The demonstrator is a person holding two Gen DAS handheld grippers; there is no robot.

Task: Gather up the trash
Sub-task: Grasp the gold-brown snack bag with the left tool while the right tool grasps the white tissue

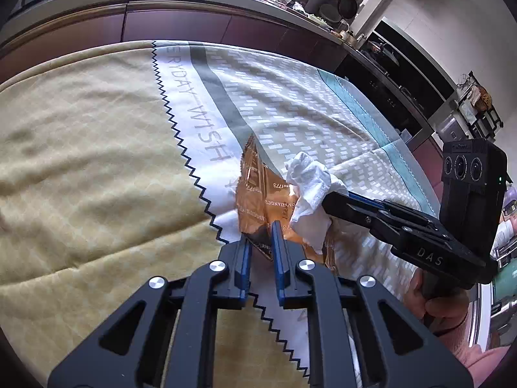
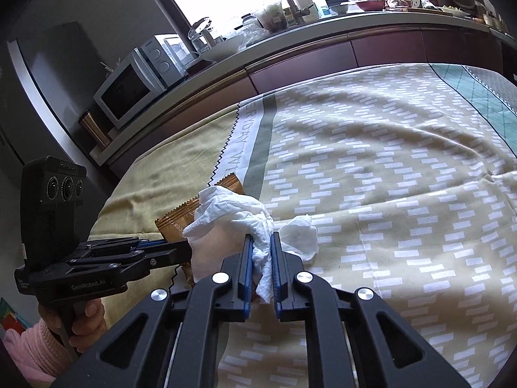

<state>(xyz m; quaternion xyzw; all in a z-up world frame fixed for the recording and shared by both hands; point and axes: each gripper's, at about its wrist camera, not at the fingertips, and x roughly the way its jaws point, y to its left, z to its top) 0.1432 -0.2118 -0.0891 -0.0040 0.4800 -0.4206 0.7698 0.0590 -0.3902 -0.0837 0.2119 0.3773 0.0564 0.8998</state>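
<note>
Over the cloth-covered table, both grippers are holding trash side by side: a wrapper and a tissue.

From the left wrist view, the left gripper (image 1: 261, 237) is pinching the near edge of a shiny orange snack wrapper (image 1: 255, 190) between its blue pads; the wrapper is standing up from the patterned tablecloth (image 1: 97, 148), its print too creased to read and its right side hidden behind a crumpled white tissue (image 1: 310, 190). The right gripper (image 1: 326, 202) is reaching in from the right, its tips buried in that tissue. From the right wrist view, the right gripper (image 2: 261, 242) is clamping the tissue (image 2: 236, 216) between its fingers, and the tissue is covering most of the wrapper (image 2: 181, 218); the left gripper (image 2: 187, 247) is coming in from the left, its tips hidden behind the tissue.
</note>
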